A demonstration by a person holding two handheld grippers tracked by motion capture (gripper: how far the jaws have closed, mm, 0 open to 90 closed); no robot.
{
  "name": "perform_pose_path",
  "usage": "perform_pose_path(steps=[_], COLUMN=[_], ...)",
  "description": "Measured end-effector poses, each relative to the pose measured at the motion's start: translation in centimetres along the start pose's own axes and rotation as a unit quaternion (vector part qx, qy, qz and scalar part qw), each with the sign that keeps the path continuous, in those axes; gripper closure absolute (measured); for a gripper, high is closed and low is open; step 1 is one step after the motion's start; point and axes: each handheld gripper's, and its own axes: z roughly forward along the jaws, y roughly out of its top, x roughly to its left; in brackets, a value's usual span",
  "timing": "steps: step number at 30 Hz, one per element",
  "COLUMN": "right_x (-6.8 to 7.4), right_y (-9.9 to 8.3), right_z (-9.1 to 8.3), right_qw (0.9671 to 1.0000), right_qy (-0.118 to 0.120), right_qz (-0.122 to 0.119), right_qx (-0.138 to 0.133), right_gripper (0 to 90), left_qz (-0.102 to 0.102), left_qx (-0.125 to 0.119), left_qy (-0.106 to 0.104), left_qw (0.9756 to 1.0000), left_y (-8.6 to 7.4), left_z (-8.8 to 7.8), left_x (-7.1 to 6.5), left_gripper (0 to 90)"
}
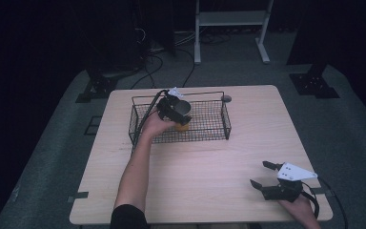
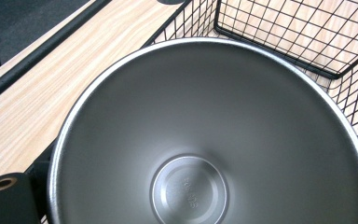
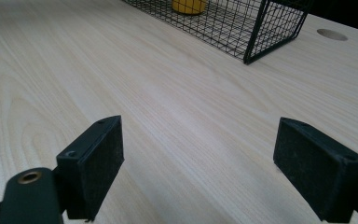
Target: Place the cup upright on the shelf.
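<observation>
The cup (image 2: 209, 135), a plain grey metal one with a shiny rim and a stamped round bottom, hung over the wire basket (image 1: 226, 119) on the table (image 1: 209, 162), pinched in my left gripper (image 1: 174, 112). I judged I was mid-placement; next I had to lower it beside the yellow thing (image 3: 189, 5) and let go. My right gripper (image 1: 262, 174) rested apart, jaws spread.

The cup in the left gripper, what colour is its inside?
Plain grey metal; the cup shows best in the left gripper view.
</observation>
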Motion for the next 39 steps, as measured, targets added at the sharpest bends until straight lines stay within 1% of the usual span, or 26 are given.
perform_pose_path(steps=[1, 2, 4, 5, 6, 7, 11, 13, 15, 23, 27, 28, 31, 36, 39], right_x=[0.0, 0.0, 0.0, 0.0, 0.0, 0.0, 0.0, 0.0, 0.0, 0.0, 0.0, 0.0, 0.0, -0.1, -0.3], right_y=[0.0, 0.0, 0.0, 0.0, 0.0, 0.0, 0.0, 0.0, 0.0, 0.0, 0.0, 0.0, 0.0, 0.0, -0.1], right_z=[0.0, 0.0, 0.0, 0.0, 0.0, 0.0, 0.0, 0.0, 0.0, 0.0, 0.0, 0.0, 0.0, -0.1, -0.2], right_qw=[1.0, 1.0, 1.0, 1.0, 1.0, 1.0, 1.0, 1.0, 1.0, 1.0, 1.0, 1.0, 1.0, 1.0, 0.9998], right_qy=[0.0, 0.0, 0.0, 0.0, 0.0, 0.0, 0.0, 0.0, 0.0, 0.0, 0.0, 0.0, 0.001, 0.005, 0.009], right_qz=[0.0, 0.0, 0.0, 0.0, -0.001, -0.001, -0.001, -0.001, -0.001, -0.001, -0.001, -0.001, 0.0, 0.005, 0.012], right_qx=[0.0, 0.0, 0.0, 0.0, 0.0, 0.0, 0.0, 0.0, 0.0, 0.0, 0.0, 0.0, 0.0, -0.005, -0.01], right_gripper=[15.0, 15.0, 15.0, 15.0, 15.0, 15.0, 15.0, 14.9, 15.0, 15.0, 15.0, 15.0, 14.9, 15.0, 14.9], left_qz=[0.001, 0.0, -0.004, -0.004, -0.004, -0.008, -0.006, -0.007, -0.012, -0.016, -0.019, -0.019, -0.022, -0.025, -0.031], left_qx=[-0.001, -0.001, -0.009, -0.014, -0.014, -0.022, -0.03, -0.034, -0.048, -0.062, -0.078, -0.078, -0.092, -0.102, -0.117], left_qy=[0.002, 0.008, 0.007, 0.01, 0.01, 0.01, 0.016, 0.015, 0.017, 0.02, 0.018, 0.018, 0.018, 0.021, 0.016], left_qw=[1.0, 1.0, 0.9999, 0.9998, 0.9998, 0.9997, 0.9994, 0.9993, 0.9986, 0.9978, 0.9966, 0.9966, 0.9954, 0.9942, 0.9925], left_y=[0.0, 0.1, 0.1, 0.1, 0.1, 0.2, 0.4, 0.4, 0.4, 0.4, 0.5, 0.5, 0.7, 0.7, 0.7], left_z=[0.0, 0.1, -0.1, -0.2, -0.2, -0.5, -0.9, -1.0, -1.3, -1.8, -2.3, -2.3, -2.7, -3.3, -3.7], left_x=[-0.1, -0.1, 0.0, 0.0, 0.0, 0.1, 0.0, 0.0, 0.1, 0.2, 0.2, 0.2, 0.2, 0.2, 0.3], left_gripper=[6.3, 3.9, 2.9, 1.8, 0.8, 0.8, 0.0, 0.0, 0.0, 0.0, 0.0, 0.0, 0.0, 0.0, 0.0])
